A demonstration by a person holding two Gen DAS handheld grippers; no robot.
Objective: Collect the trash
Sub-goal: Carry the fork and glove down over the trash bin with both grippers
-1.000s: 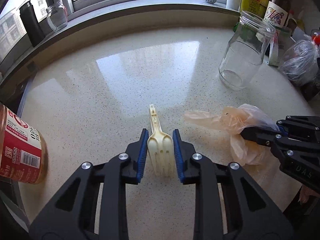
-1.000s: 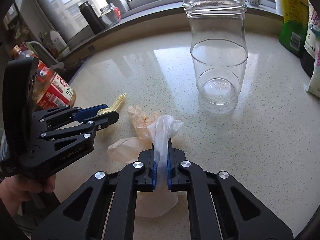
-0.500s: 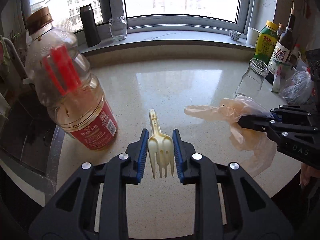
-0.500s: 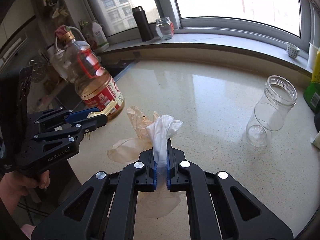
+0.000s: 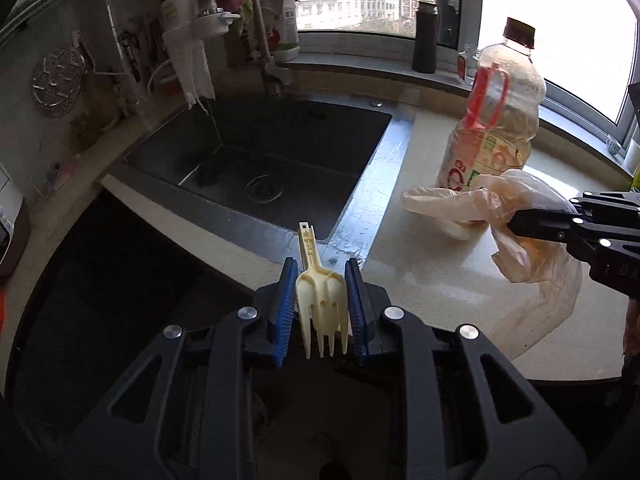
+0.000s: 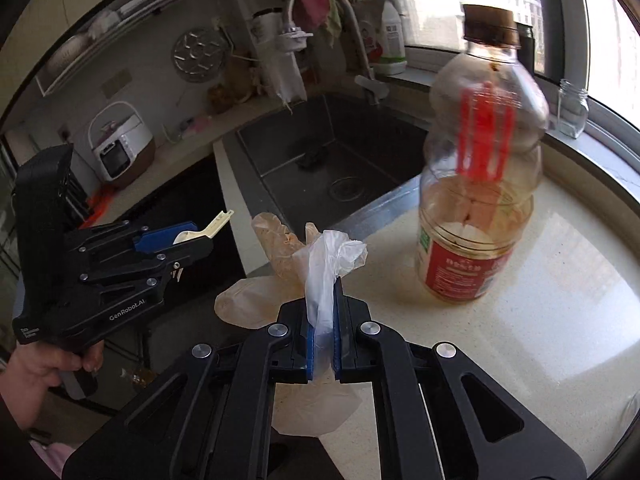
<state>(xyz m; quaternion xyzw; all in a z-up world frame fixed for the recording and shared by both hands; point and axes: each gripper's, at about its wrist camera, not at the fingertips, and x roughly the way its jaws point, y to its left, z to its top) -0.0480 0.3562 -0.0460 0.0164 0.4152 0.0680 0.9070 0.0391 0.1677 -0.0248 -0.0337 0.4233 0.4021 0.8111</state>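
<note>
Left tool (image 5: 321,280): jaws narrow, blue pads clamped on the head of a cream plastic fork (image 5: 320,292), tines toward the camera, handle pointing out over the counter (image 5: 420,280) edge near the sink (image 5: 280,152).

Right tool (image 6: 323,312): jaws nearly together, pinching a crumpled, stained plastic glove (image 6: 320,272) that hangs clear above the counter, near a large oil bottle (image 6: 480,168).

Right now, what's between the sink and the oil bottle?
Only the sink's metal rim strip and bare counter before the oil bottle, per the left wrist view.
</note>
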